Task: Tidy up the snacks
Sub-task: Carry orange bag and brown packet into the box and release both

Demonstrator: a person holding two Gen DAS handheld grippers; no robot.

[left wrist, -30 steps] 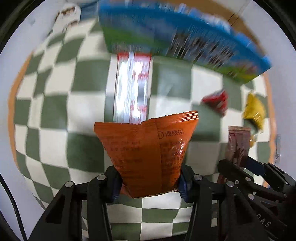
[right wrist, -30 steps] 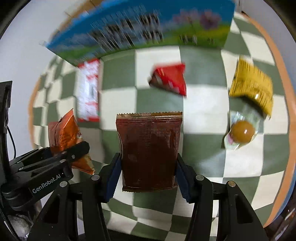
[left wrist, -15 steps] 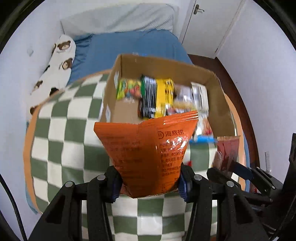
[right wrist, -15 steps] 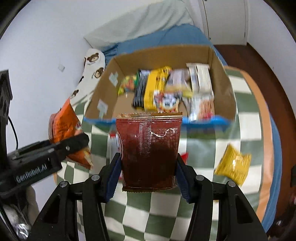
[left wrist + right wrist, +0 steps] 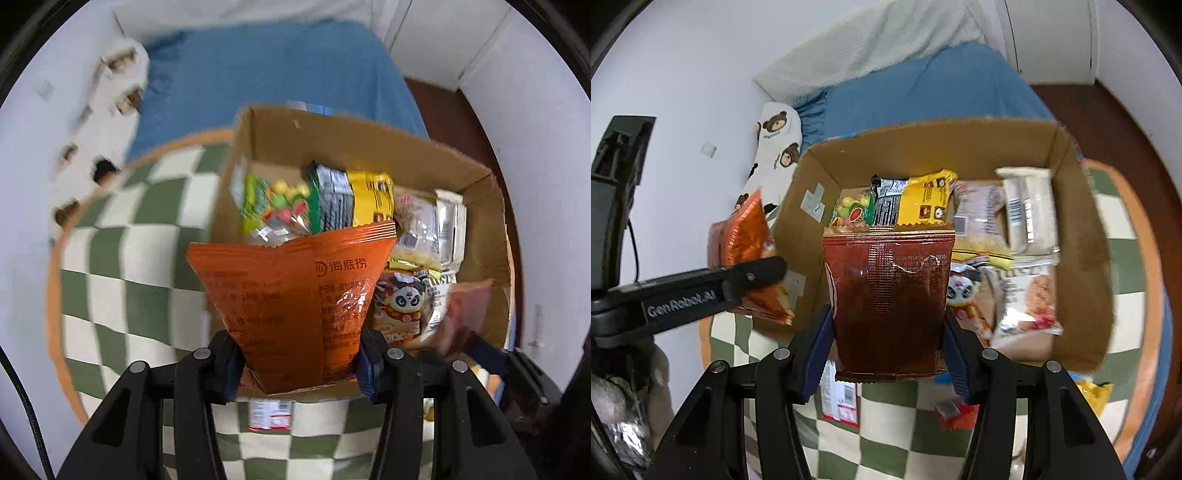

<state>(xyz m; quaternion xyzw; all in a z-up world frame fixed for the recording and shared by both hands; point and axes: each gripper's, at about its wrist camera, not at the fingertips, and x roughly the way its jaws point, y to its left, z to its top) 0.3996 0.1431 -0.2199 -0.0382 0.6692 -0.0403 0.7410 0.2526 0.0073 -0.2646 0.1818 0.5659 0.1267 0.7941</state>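
Left gripper (image 5: 301, 363) clamped on an orange snack bag (image 5: 295, 302), held upright in front of the lens and hiding much of the cardboard box (image 5: 369, 140) behind it. Bag's lower end sunk between the blue pads, bottom seam out of sight. Right gripper (image 5: 886, 360) closed on a dark red-brown packet (image 5: 888, 302), also upright, blocking the middle of the box floor in the right wrist view.

Box open-topped, resting on a green-and-white checkered cloth (image 5: 129, 240), already holding a row of packets: a candy bag with fruit print (image 5: 273, 206), a black-and-green one (image 5: 332, 201), a yellow one (image 5: 371, 199), clear-wrapped ones to the right, and a panda-printed pack (image 5: 400, 306) lower down. Several smeared by motion, labels unreadable. Near wall of the box mostly covered by the held bags and gripper fingers.

Outside the box, just beyond its near wall on the cloth: a red-and-white wrapper (image 5: 838, 393) partly hidden behind the right gripper's finger, a small red packet (image 5: 955, 413) cut by the other finger, and a yellow packet (image 5: 1093, 397) with part of it behind the gripper frame. In the left wrist view, the red-brown packet only a blurred shape at the right edge. Blue bed (image 5: 923, 92) and bear-print pillow (image 5: 777, 147) beyond the box.
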